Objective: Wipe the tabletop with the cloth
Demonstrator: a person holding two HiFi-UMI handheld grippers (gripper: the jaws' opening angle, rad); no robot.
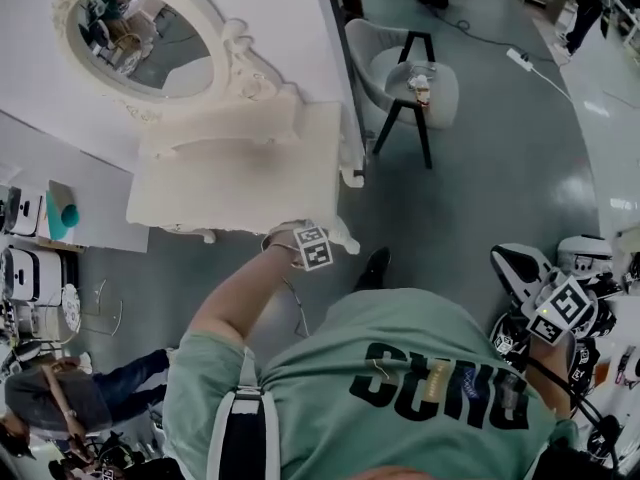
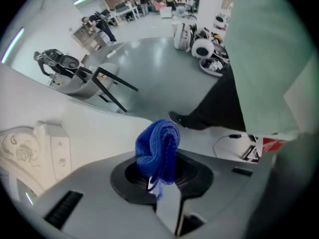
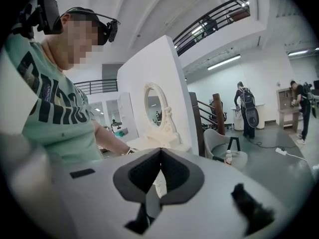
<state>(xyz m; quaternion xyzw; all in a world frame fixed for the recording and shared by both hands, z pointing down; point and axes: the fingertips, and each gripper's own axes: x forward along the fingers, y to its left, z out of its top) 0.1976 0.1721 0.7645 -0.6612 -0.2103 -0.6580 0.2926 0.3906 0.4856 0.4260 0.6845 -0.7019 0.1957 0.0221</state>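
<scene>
1. Cloth: blue, knitted-looking, bunched up and pinched between the jaws of the left gripper. A rounded fold stands out past the jaw tips, and a thin end hangs down from the pinch.
2. Left gripper: jaws are clenched on the cloth, w/ no gap seen at either side of it.
3. Position: in the head view the left gripper's marker cube is seen at the near edge of the tabletop, by its near right corner. The cloth itself is hidden there, so contact btwn cloth and tabletop cannot be judged.
4. Tabletop: white and bare. It belongs to a white dressing table w/ an oval mirror in a carved frame at the far edge. Small drawers w/ knobs are seen at the left of the left gripper view.
5. Right gripper: jaws are pressed together, w/ nothing held. It is kept low at the person's right side, well apart from the table, w/ its marker cube facing up.
6. Person: a green shirt is worn, w/ the left arm stretched toward the table. A dark shoe is seen just below the table's near right corner.
7. Surroundings: a grey chair w/ black legs stands on the grey floor, right of the table. A small bottle is seen on its seat.
</scene>
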